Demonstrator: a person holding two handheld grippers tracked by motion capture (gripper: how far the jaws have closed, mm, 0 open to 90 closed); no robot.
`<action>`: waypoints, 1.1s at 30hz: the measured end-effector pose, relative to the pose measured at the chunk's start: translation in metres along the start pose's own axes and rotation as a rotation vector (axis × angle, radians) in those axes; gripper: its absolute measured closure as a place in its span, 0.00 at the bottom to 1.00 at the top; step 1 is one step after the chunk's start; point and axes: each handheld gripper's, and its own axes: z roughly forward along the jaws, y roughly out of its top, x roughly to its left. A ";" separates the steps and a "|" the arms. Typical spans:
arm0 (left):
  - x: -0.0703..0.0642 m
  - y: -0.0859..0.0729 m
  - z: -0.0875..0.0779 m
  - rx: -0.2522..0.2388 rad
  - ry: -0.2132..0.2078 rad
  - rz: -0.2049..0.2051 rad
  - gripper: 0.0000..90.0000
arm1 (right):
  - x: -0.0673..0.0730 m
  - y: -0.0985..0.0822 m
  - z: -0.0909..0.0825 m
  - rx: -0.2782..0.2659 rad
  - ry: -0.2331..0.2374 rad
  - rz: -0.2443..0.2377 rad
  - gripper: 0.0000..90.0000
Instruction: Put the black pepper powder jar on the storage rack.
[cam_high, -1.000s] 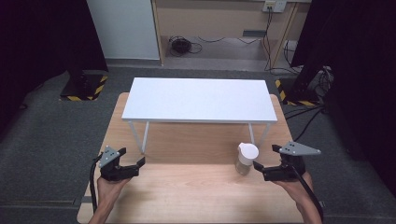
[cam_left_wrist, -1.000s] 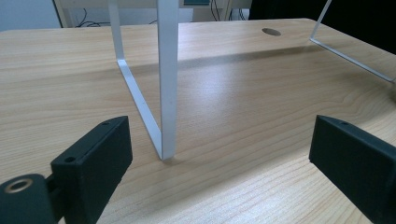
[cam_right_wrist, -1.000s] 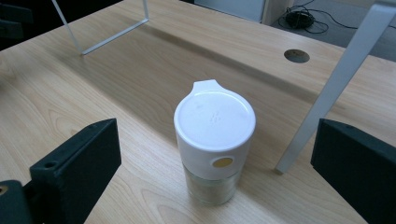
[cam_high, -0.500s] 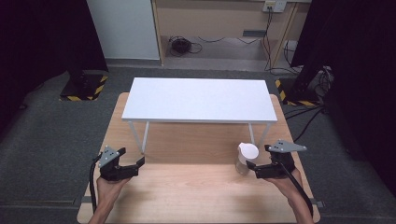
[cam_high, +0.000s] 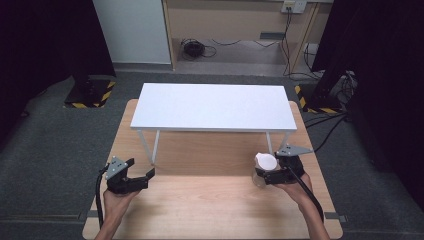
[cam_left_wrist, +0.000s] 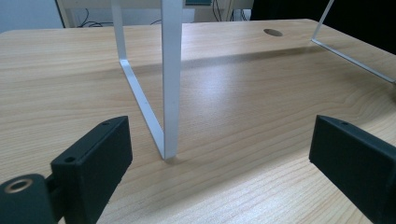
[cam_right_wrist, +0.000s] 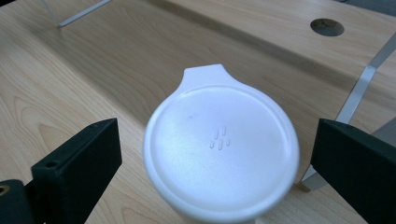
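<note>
The white lidded cup (cam_high: 265, 165) stood upright on the wooden table (cam_high: 210, 210), just in front of the right front leg (cam_right_wrist: 359, 88) of the white raised shelf (cam_high: 212, 106). The right gripper (cam_high: 268, 176) was positioned at the cup from the near side of that leg, its 2 jaws spread wide with 1 on each side of the cup. In the right gripper view, the cup's lid (cam_right_wrist: 222, 149) sat between the jaws with a visible gap on both sides, so no contact was made; the lid's pull tab (cam_right_wrist: 203, 73) pointed away from the gripper. 4 small vent slots (cam_right_wrist: 220, 138) were noted near the lid's centre. The left gripper (cam_high: 144, 176) rested low over the table just in front of the shelf's left front leg (cam_left_wrist: 170, 79), well apart from the cup. Its 2 jaws were likewise spread wide and held nothing; in the left gripper view, the leg stood beyond the gap between them. A round cable hole (cam_right_wrist: 327, 26) was seen in the table behind the shelf's right leg.
</note>
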 end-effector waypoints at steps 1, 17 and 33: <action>0.000 0.000 0.000 0.001 0.000 0.000 0.06 | 0.000 0.000 0.004 0.010 -0.001 0.000 0.02; 0.000 0.001 0.001 0.005 -0.004 0.004 0.06 | 0.000 -0.013 0.010 -0.031 -0.006 0.002 0.33; 0.000 0.001 0.002 0.008 -0.007 0.002 0.06 | 0.003 -0.014 0.010 -0.037 -0.026 -0.019 0.34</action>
